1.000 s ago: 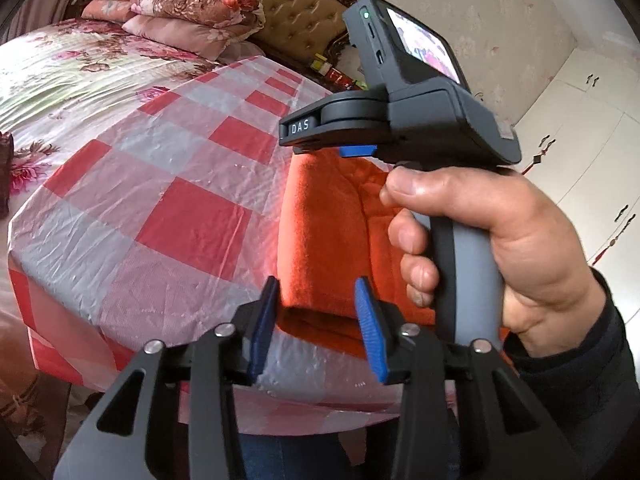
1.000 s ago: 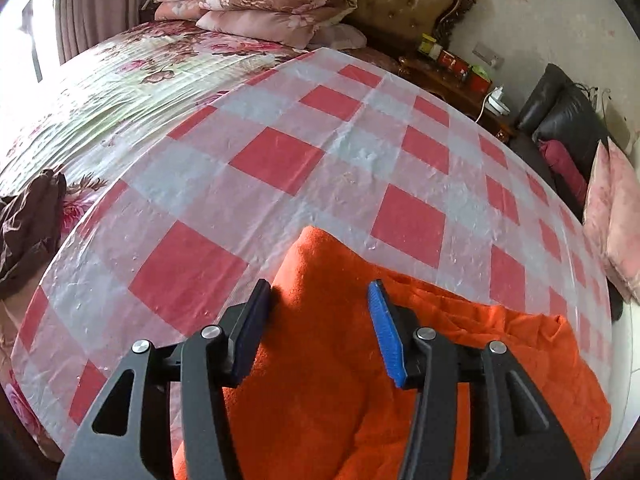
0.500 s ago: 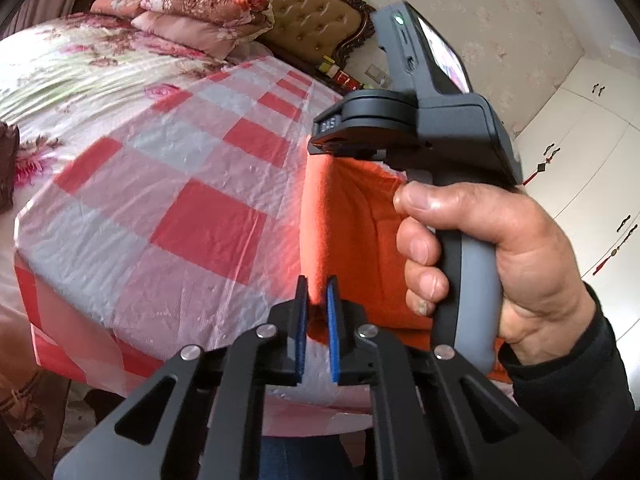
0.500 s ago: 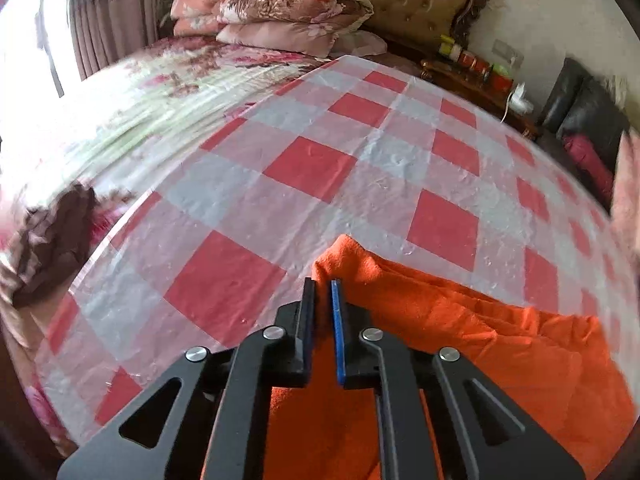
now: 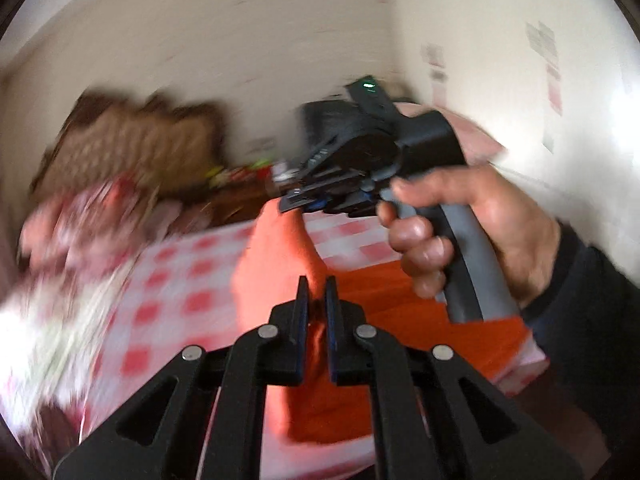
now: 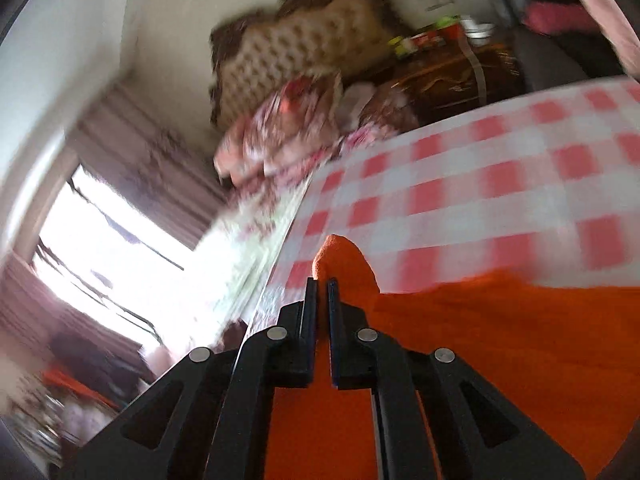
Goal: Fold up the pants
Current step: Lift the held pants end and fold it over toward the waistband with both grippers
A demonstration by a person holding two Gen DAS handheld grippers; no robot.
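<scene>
In the left wrist view, the left gripper (image 5: 316, 298) was closed down on a pinch of the orange pants (image 5: 280, 264), with cloth bunched between its narrow-set blue pads. From that pinch a raised strip of the fabric ran up and away to the right gripper (image 5: 310, 202), whose tips bit into the far end of it; a person's hand (image 5: 460, 232) gripped its grey handle, a dark sleeve (image 5: 592, 300) behind it. The rest of the pants lay spread on the red-and-white checked cloth (image 5: 180, 280) at the near right, its long side running left to right (the blur hid waistband and leg ends, so I could not tell which way the garment pointed). The padded headboard (image 5: 132, 148) stood far left, badly smeared.

In the right wrist view, the right gripper (image 6: 322, 300) was likewise clamped tight on the pants (image 6: 500, 344), a rounded orange corner poking out just beyond its tips. The fabric fell away from there to the near right, covering the near edge of the checked cloth (image 6: 480, 184). Floral pillows (image 6: 288, 120) were stacked at the far end below the headboard (image 6: 304, 44), with a bright window (image 6: 108, 248) at the left.
</scene>
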